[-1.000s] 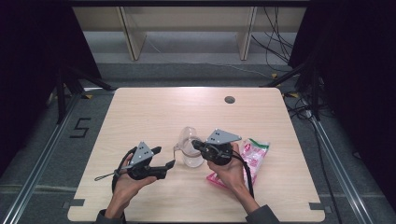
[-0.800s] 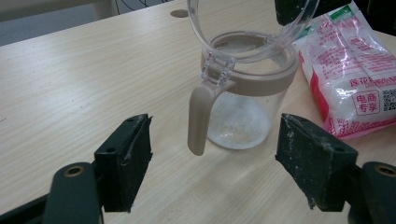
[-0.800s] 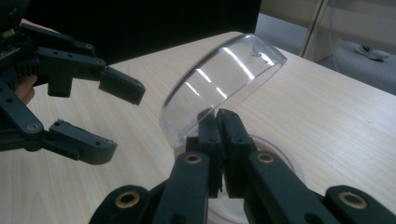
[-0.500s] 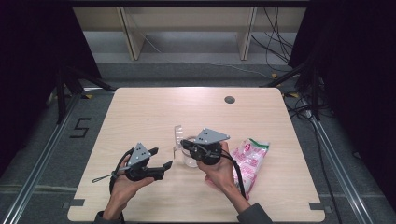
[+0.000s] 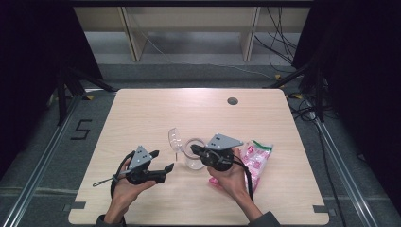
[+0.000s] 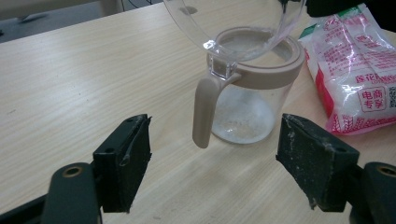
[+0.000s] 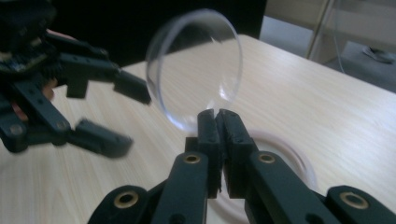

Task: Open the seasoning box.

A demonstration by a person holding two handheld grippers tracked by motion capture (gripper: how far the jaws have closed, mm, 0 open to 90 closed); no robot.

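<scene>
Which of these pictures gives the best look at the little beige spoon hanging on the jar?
The left gripper view: the spoon hangs sharp and whole from the jar rim. In the high view it is a tiny sliver. The right gripper view catches the raised lid, not the spoon.

A lab-style recording bay. Black curtains [image 5: 33,56] flank the pale wooden tabletop [image 5: 142,113]. Loose cables [image 5: 283,33] and floor rails [image 5: 340,161] lie beyond the hand-held gripper [image 5: 163,169].

Table [image 5: 142,113] with jar [image 5: 193,160], packet [image 5: 255,158]
</scene>
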